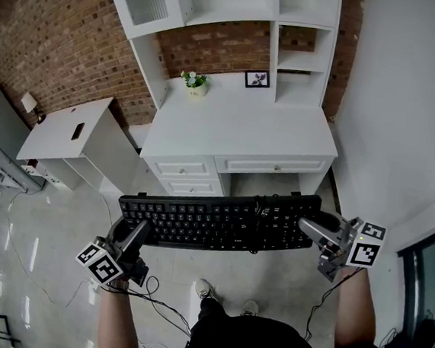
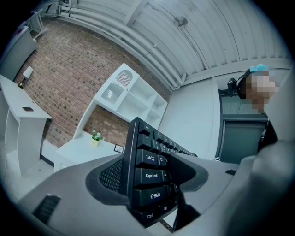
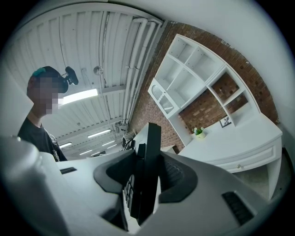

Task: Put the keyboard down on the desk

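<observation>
A black keyboard point(image 1: 221, 219) hangs level in the air in front of the white desk point(image 1: 237, 129), above the floor. My left gripper point(image 1: 137, 234) is shut on its left end, where the Tab, Caps Lock and Shift keys of the keyboard point(image 2: 150, 177) show between the jaws. My right gripper point(image 1: 313, 231) is shut on the right end; the keyboard point(image 3: 146, 170) stands edge-on between the jaws there. The desk top lies beyond the keyboard, with bare room in its middle.
A small potted plant point(image 1: 196, 82) and a framed picture point(image 1: 257, 78) stand at the back of the desk, under white shelves point(image 1: 302, 55). A lower white cabinet point(image 1: 76, 137) stands to the left. Cables point(image 1: 156, 297) trail on the floor. A person point(image 3: 44, 115) shows behind the grippers.
</observation>
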Demonstrator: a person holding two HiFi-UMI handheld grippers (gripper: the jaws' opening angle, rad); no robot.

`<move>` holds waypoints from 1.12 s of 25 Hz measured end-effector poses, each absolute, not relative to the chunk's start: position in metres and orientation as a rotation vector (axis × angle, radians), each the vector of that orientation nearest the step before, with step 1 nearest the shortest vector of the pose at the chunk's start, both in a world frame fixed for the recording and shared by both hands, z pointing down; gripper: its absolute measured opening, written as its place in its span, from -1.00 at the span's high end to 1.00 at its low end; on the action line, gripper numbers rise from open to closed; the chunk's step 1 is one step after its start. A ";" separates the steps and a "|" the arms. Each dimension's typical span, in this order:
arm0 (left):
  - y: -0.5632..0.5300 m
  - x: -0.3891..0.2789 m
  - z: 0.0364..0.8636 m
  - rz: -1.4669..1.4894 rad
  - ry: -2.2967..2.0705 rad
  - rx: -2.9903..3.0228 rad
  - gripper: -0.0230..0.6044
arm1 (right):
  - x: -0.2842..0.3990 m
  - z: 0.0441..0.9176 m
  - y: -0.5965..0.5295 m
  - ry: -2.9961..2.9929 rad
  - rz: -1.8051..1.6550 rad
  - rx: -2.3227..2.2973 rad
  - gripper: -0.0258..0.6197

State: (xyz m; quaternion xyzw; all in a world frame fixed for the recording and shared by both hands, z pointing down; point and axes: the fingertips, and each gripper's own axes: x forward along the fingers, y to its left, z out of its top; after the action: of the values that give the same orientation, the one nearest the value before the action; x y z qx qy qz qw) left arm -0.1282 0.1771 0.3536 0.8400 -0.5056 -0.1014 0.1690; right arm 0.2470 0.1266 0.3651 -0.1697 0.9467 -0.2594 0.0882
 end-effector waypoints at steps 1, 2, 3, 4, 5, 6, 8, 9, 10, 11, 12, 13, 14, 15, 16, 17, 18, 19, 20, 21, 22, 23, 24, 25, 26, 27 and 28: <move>0.177 -0.126 0.352 -0.288 -1.438 2.388 -0.02 | 0.249 0.364 0.127 2.814 -0.769 -0.504 0.42; 0.177 -0.125 0.351 -0.286 -1.440 2.389 -0.02 | 0.250 0.363 0.127 2.810 -0.767 -0.502 0.42; 0.177 -0.123 0.349 -0.284 -1.440 2.390 -0.02 | 0.252 0.363 0.127 2.805 -0.769 -0.502 0.42; 0.177 -0.121 0.347 -0.279 -1.440 2.393 -0.02 | 0.254 0.363 0.127 2.801 -0.772 -0.503 0.42; 0.176 -0.120 0.346 -0.275 -1.439 2.397 -0.02 | 0.255 0.363 0.127 2.796 -0.776 -0.504 0.42; 0.175 -0.119 0.344 -0.270 -1.439 2.402 -0.02 | 0.256 0.364 0.127 2.791 -0.779 -0.505 0.42; 0.173 -0.119 0.341 -0.263 -1.439 2.411 -0.02 | 0.257 0.365 0.127 2.781 -0.782 -0.506 0.43; 0.172 -0.119 0.340 -0.260 -1.438 2.414 -0.02 | 0.257 0.364 0.127 2.777 -0.783 -0.507 0.43; 0.172 -0.119 0.339 -0.259 -1.438 2.416 -0.02 | 0.257 0.364 0.127 2.774 -0.782 -0.507 0.43; 0.172 -0.119 0.338 -0.259 -1.438 2.418 -0.02 | 0.257 0.363 0.127 2.772 -0.780 -0.507 0.43; 0.172 -0.120 0.338 -0.260 -1.438 2.419 -0.02 | 0.256 0.363 0.127 2.772 -0.776 -0.507 0.43; 0.172 -0.120 0.337 -0.262 -1.438 2.420 -0.02 | 0.256 0.362 0.127 2.772 -0.773 -0.507 0.43; 0.172 -0.120 0.337 -0.264 -1.437 2.421 -0.02 | 0.256 0.362 0.127 2.773 -0.770 -0.507 0.43; 0.172 -0.120 0.338 -0.265 -1.436 2.422 -0.02 | 0.256 0.362 0.127 2.774 -0.769 -0.507 0.43; 0.171 -0.120 0.338 -0.265 -1.435 2.422 -0.02 | 0.256 0.362 0.127 2.774 -0.768 -0.509 0.43; 0.170 -0.119 0.339 -0.266 -1.434 2.423 -0.02 | 0.257 0.363 0.126 2.774 -0.768 -0.511 0.43; 0.168 -0.119 0.341 -0.267 -1.433 2.424 -0.02 | 0.257 0.364 0.125 2.773 -0.766 -0.514 0.43; 0.166 -0.119 0.342 -0.268 -1.432 2.425 -0.02 | 0.257 0.366 0.123 2.772 -0.765 -0.516 0.43; 0.164 -0.119 0.344 -0.270 -1.431 2.427 -0.02 | 0.257 0.368 0.122 2.771 -0.763 -0.518 0.43; 0.163 -0.119 0.347 -0.272 -1.429 2.428 -0.02 | 0.257 0.370 0.121 2.770 -0.763 -0.521 0.43; 0.162 -0.118 0.350 -0.274 -1.427 2.428 -0.02 | 0.258 0.373 0.120 2.768 -0.764 -0.525 0.43; 0.161 -0.118 0.353 -0.276 -1.425 2.427 -0.02 | 0.259 0.375 0.120 2.765 -0.768 -0.529 0.43; 0.161 -0.117 0.355 -0.278 -1.424 2.426 -0.02 | 0.260 0.378 0.121 2.760 -0.772 -0.532 0.43; 0.161 -0.116 0.357 -0.280 -1.422 2.426 -0.02 | 0.261 0.379 0.122 2.756 -0.776 -0.536 0.43; 0.161 -0.115 0.358 -0.283 -1.419 2.427 -0.02 | 0.262 0.380 0.123 2.754 -0.780 -0.539 0.43; 0.159 -0.116 0.360 -0.286 -1.416 2.427 -0.02 | 0.262 0.381 0.123 2.755 -0.782 -0.544 0.43; 0.155 -0.118 0.361 -0.288 -1.411 2.425 -0.02 | 0.260 0.381 0.119 2.758 -0.784 -0.549 0.43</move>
State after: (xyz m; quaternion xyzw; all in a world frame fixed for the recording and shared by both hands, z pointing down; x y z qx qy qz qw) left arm -0.1178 0.1552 0.3611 0.8488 -0.4938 -0.1008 0.1598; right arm 0.2596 0.1195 0.3810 -0.1867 0.9389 -0.2670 0.1108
